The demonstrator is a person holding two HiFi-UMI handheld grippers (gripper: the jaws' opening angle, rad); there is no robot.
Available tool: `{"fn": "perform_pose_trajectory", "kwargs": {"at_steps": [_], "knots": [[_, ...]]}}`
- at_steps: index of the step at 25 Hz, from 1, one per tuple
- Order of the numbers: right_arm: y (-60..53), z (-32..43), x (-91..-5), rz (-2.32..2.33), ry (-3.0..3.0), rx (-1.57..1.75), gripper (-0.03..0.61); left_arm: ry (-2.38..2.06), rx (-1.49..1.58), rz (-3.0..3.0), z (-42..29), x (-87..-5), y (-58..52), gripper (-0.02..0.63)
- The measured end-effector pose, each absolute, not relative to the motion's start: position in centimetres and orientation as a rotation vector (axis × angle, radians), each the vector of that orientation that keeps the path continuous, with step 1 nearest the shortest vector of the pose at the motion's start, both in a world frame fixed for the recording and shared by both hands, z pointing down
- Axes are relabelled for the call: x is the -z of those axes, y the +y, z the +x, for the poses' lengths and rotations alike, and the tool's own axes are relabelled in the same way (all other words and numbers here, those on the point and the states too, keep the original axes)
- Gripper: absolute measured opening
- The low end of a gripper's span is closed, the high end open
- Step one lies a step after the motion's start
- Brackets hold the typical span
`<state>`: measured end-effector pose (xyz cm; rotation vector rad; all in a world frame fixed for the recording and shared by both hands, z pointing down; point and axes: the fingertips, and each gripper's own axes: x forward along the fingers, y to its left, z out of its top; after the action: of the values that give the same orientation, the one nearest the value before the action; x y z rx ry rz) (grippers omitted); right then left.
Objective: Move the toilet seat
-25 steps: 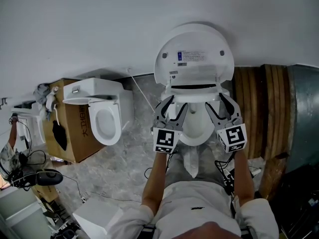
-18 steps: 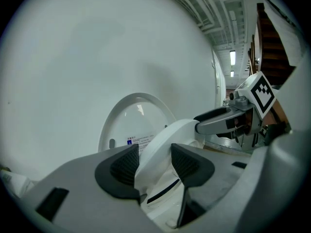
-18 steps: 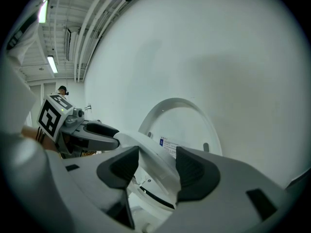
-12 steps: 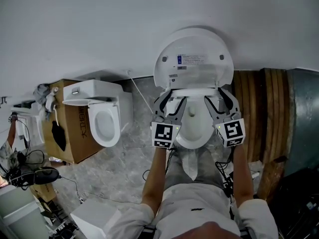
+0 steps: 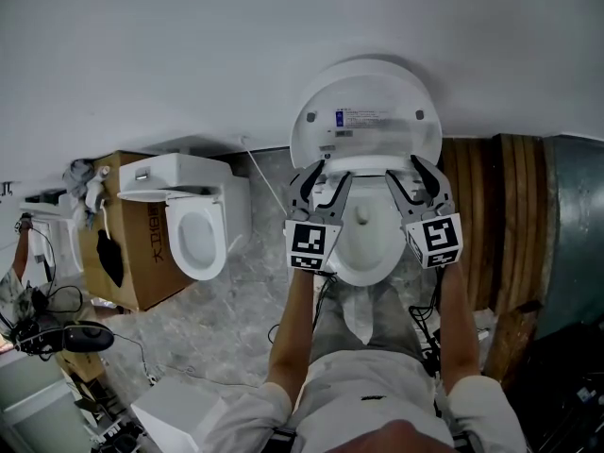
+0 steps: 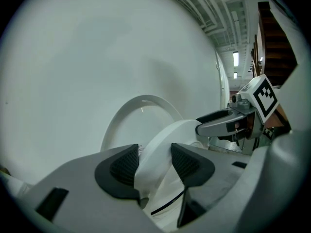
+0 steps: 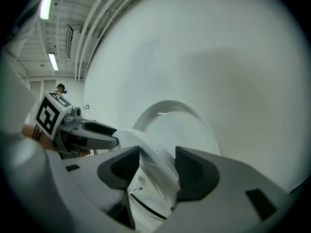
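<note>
A white toilet stands against the wall with its lid (image 5: 366,111) upright. The toilet seat (image 5: 366,164) is swung up close to the lid, above the open bowl (image 5: 363,243). My left gripper (image 5: 316,179) is shut on the seat's left rim, and my right gripper (image 5: 422,173) on its right rim. In the left gripper view the seat's edge (image 6: 167,140) fills the gap of the left gripper (image 6: 154,163). In the right gripper view the seat (image 7: 146,154) sits between the pads of the right gripper (image 7: 158,166), whose jaws have just been closing on it.
A second toilet (image 5: 193,220) sits on a cardboard box (image 5: 142,243) at the left. Wooden panels (image 5: 491,215) lean at the right. Cables and gear (image 5: 57,333) lie on the floor at the lower left. The white wall is right behind the lid.
Both grippers have moved toward the wall with the seat, which has swung further up toward the lid. More of the bowl shows below them.
</note>
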<state>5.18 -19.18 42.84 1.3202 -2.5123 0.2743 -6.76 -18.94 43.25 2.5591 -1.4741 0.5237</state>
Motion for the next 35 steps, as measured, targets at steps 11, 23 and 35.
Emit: {"fn": "perform_pose_trajectory", "kwargs": {"at_steps": [11,23,35], "knots": [[-22.7,5.2,-43.1,1.322,-2.516,-0.243,0.241,-1.515,-0.499,2.551,-6.9,-43.3,-22.3,0.232],[-26.9,4.7,-43.7,1.338,-2.504,-0.222,0.241,-1.552,-0.476,2.524,-7.4,-43.9,-26.4,0.232],[-30.0,4.8,-44.1,1.361,-2.491,-0.205,0.241,-1.601,-0.489,2.501,-7.3,-44.3,-29.4,0.232]]}}
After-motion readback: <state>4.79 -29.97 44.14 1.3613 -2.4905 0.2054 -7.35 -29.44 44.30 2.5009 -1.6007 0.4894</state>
